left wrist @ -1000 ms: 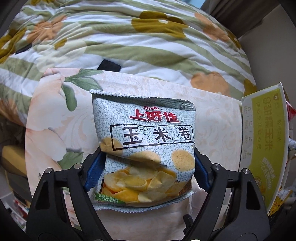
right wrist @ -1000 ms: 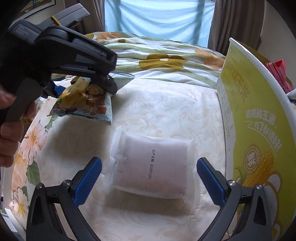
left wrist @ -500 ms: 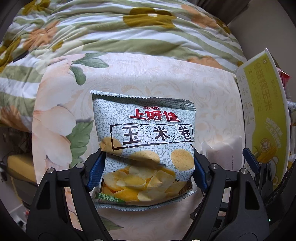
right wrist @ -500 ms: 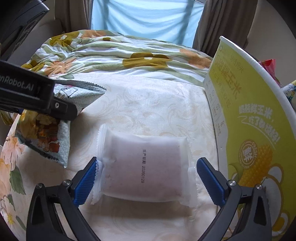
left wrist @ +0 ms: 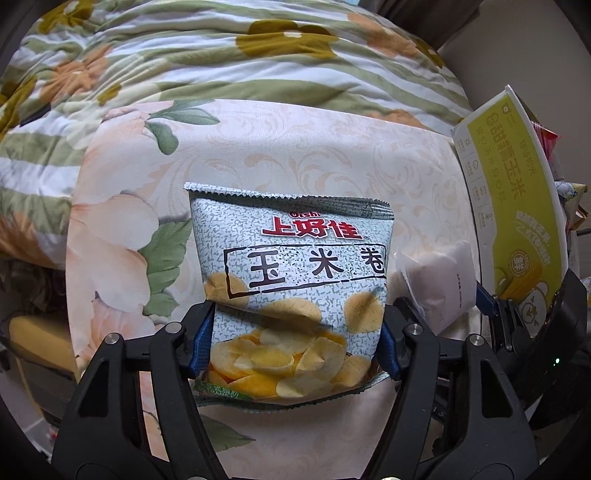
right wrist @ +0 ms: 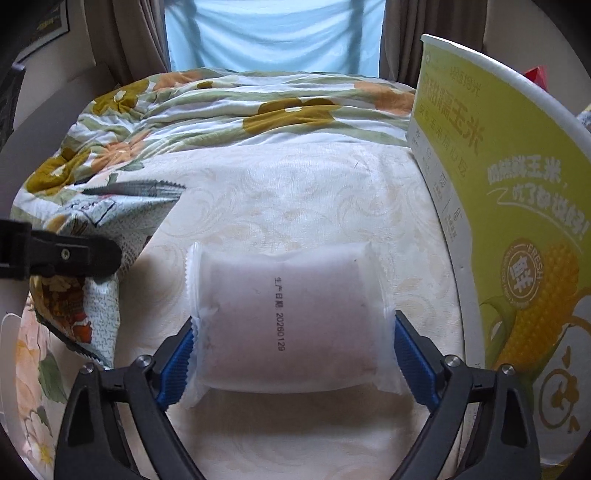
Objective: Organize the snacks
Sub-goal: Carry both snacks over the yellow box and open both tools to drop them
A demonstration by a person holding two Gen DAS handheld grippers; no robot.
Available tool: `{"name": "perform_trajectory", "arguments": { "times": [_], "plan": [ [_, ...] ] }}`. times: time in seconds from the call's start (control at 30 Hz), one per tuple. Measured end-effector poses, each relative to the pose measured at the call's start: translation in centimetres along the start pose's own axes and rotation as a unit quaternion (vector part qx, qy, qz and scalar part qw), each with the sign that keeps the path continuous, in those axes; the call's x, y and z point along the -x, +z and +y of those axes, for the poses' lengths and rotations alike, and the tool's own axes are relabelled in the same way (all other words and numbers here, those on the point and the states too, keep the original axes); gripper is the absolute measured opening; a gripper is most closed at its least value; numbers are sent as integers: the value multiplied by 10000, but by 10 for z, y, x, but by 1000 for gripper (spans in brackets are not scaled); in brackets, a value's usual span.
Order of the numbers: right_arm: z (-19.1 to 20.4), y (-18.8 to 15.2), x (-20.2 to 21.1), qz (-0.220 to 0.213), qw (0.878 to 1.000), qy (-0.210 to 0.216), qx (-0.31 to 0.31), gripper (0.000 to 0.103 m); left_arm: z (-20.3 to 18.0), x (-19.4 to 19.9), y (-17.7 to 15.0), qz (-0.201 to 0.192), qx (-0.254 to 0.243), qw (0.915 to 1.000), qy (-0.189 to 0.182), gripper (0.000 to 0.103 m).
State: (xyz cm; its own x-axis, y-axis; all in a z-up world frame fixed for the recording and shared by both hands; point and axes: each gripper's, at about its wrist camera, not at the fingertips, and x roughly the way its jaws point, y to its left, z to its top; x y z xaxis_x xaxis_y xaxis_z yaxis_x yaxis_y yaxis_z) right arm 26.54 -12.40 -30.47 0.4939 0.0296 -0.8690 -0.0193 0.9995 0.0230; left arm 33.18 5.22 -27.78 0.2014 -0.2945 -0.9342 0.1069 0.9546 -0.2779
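My left gripper (left wrist: 295, 343) is shut on a grey chip bag (left wrist: 291, 280) with red Chinese lettering and holds it above the cloth-covered surface (left wrist: 332, 155). The same bag shows at the left of the right wrist view (right wrist: 99, 236), under the left gripper's black finger (right wrist: 74, 254). My right gripper (right wrist: 293, 343) is shut on a white translucent snack pack (right wrist: 288, 317) with a printed date. That pack also shows at the right of the left wrist view (left wrist: 439, 288).
A tall yellow-green corn box (right wrist: 509, 206) stands at the right; it also shows in the left wrist view (left wrist: 517, 214). A flowered striped quilt (right wrist: 229, 103) lies behind the cream cloth (right wrist: 295, 192). A window with curtains (right wrist: 273, 33) is at the back.
The right gripper has closed onto the white pack, from open around it. The left gripper with the chip bag has drawn back and beside the right one.
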Motion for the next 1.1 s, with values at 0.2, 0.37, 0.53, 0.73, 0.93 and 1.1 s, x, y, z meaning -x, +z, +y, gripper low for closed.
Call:
{"name": "perform_trajectory", "arguments": {
  "times": [0.2, 0.37, 0.53, 0.73, 0.93, 1.1],
  "plan": [
    [11, 3, 11, -72, 9999, 52, 92, 75, 7, 10, -8, -65, -7, 9999, -157, 60],
    [22, 15, 53, -340, 9993, 109, 105, 74, 0, 43, -6, -319, -199, 9988, -319, 60],
    [11, 42, 119, -730, 9970, 208, -130, 74, -29, 103, 11, -771, -535, 9949, -375, 60],
    [-44, 68, 195, -1057, 9931, 265, -423, 74, -105, 158, 30, -1283, -791, 9863, -665, 60],
    [-126, 70, 240, -1174, 9920, -1, -456, 74, -206, 162, 24, -1345, -948, 9804, -1083, 60],
    [-198, 62, 255, -1169, 9909, -132, -651, 74, -274, 129, 16, -1138, -833, 9826, -1210, 60]
  ]
}}
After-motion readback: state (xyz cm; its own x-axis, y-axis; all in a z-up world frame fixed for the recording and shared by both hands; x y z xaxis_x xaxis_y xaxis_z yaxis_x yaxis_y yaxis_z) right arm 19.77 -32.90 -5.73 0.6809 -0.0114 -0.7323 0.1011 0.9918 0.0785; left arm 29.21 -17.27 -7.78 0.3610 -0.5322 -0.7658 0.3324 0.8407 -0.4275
